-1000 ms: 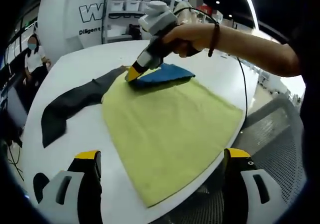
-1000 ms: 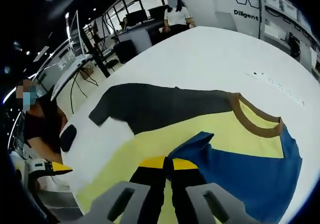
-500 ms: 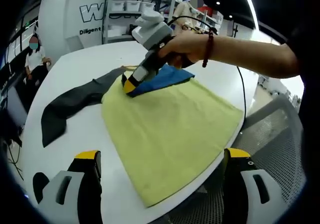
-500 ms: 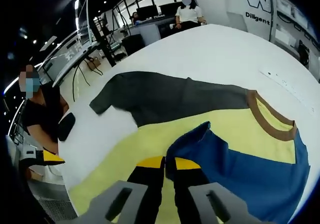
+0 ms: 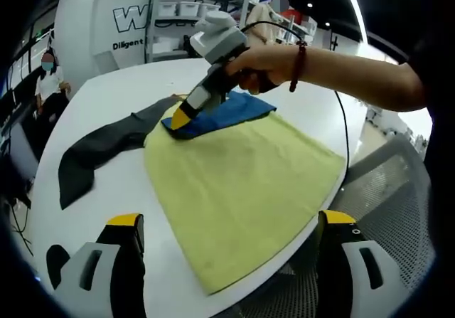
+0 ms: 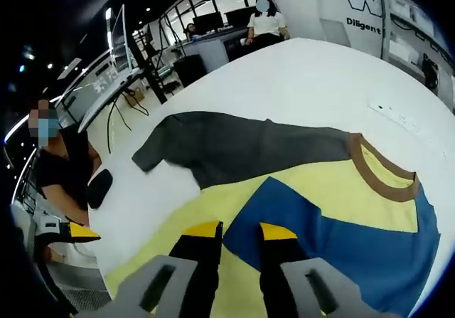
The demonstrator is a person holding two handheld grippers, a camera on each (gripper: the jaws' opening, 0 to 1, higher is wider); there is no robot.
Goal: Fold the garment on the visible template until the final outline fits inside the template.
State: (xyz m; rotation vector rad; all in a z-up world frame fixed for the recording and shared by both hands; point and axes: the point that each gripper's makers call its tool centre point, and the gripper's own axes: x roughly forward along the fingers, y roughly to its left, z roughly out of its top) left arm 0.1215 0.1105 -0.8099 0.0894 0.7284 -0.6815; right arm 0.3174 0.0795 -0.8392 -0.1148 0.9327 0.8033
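Observation:
A yellow garment (image 5: 242, 190) lies flat on the white round table (image 5: 128, 83). Its dark grey sleeve (image 5: 99, 151) stretches out to one side. Its blue sleeve (image 5: 224, 114) lies folded over the yellow body. My right gripper (image 5: 179, 119), held in a hand, rests its tips at the blue sleeve's corner. In the right gripper view that right gripper (image 6: 240, 231) stands open, with the blue sleeve (image 6: 334, 232) flat on the yellow body between and beyond the tips, below the brown collar (image 6: 384, 181) and the grey sleeve (image 6: 242, 147). My left gripper (image 5: 231, 220) hangs wide open over the garment's near hem.
A mesh chair (image 5: 398, 204) stands past the table edge. A cable (image 5: 343, 112) trails from the right gripper across the table. A small black object (image 6: 99, 187) lies near the rim beside a seated person (image 6: 57, 176). Other people (image 6: 266, 19) are further back.
My right gripper carried the blue sleeve's corner further across the yellow body, then opened and let it go. The sleeve now lies flat. The left gripper has not moved.

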